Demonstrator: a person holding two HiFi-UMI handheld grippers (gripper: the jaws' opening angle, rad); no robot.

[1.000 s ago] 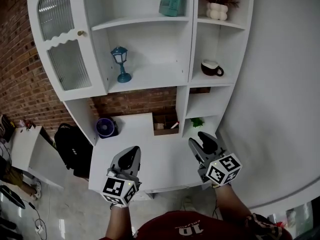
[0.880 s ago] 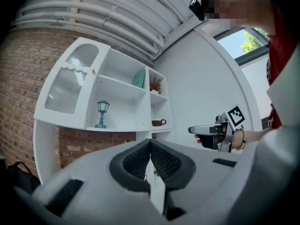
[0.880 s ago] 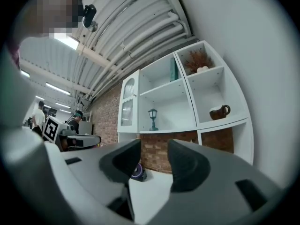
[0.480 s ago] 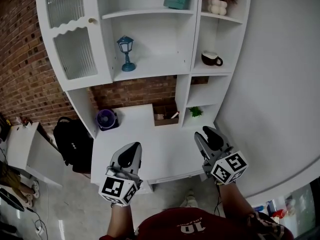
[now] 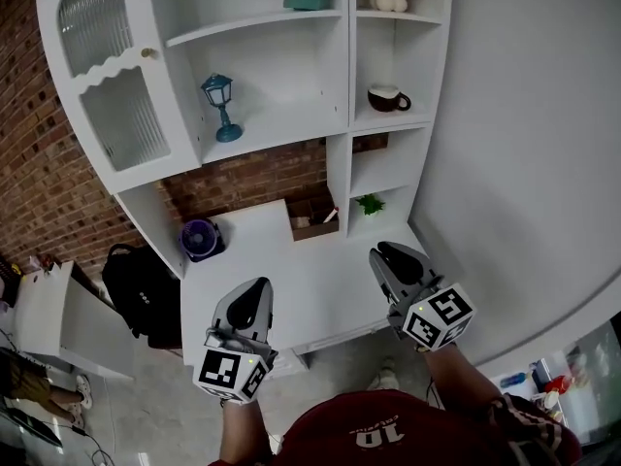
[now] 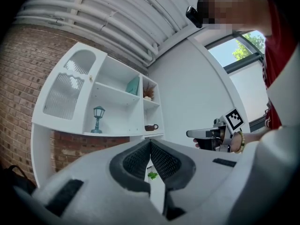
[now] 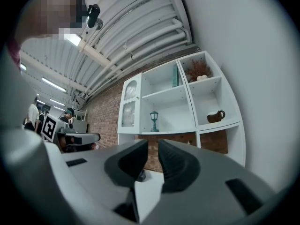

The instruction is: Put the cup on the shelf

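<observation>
- The left hand holds the left gripper (image 5: 256,289) low in front of the person, over the near left part of the white desk (image 5: 320,284). Its jaws point away toward the shelf unit (image 5: 344,85).
- The right hand holds the right gripper (image 5: 387,253) at about the same height, over the near right edge of the desk. It also points toward the shelves, and the two grippers are well apart.
- In the left gripper view the two ribbed pads meet at their tips. The jaws are together with nothing between them.
- In the right gripper view the jaws are closing. A narrow gap remains between the pads, and nothing is in it and nothing is touched.
- The cup (image 5: 387,98), dark with a pale rim, stands upright on a shelf in the right-hand column, far from both grippers. Its handle points right.
- A blue lantern (image 5: 220,107) stands in the wide compartment left of the cup.
- A small green plant (image 5: 369,204) sits in the low right compartment.
</observation>
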